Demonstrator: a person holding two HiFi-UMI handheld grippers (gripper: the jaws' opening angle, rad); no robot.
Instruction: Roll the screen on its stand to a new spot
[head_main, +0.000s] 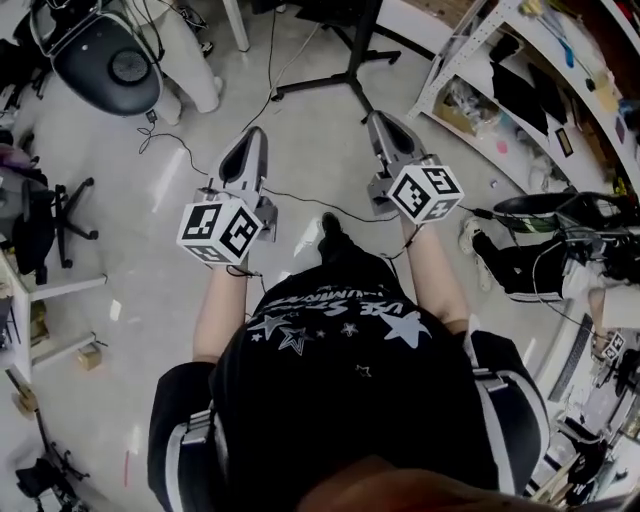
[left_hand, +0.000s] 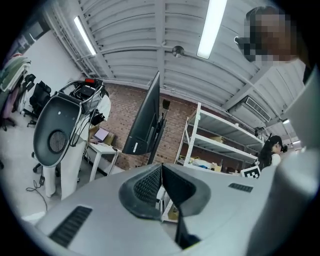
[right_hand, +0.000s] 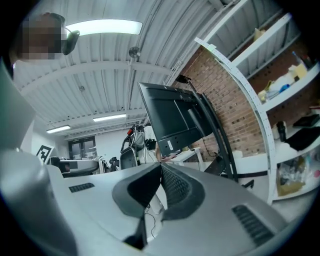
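Nearest the head camera, the person's black T-shirt printed with white stars (head_main: 350, 380) filled the lower frame, both bare forearms reaching forward over the pale glossy floor (head_main: 300, 140). The left hand-held gripper (head_main: 255, 135) (left_hand: 161, 172), grey with a black-and-white marker cube, was clenched, its ribbed dark pads pressed together with nothing between them. The right hand-held gripper (head_main: 378, 118) (right_hand: 161, 172) was clenched and empty in the same way. Both pointed up and ahead, apart from the stand. A thin black cable (head_main: 300, 195) trailed across the floor beneath them. Just beyond, the black metal stand (head_main: 340, 75) (right_hand: 220, 140) spread its legs on the floor, and the large dark flat screen (left_hand: 145, 120) (right_hand: 172, 117) was mounted high on it, seen nearly edge-on from the left gripper view. To the left stood a grey oval shell-backed chair (head_main: 105, 60) (left_hand: 55, 135), and near it what looked like a small white desk (left_hand: 102, 150). To the right rose a white metal shelving rack (head_main: 470, 50) (left_hand: 210, 135) (right_hand: 250, 100) holding assorted items. Farthest back ran a red brick wall (left_hand: 125, 105).
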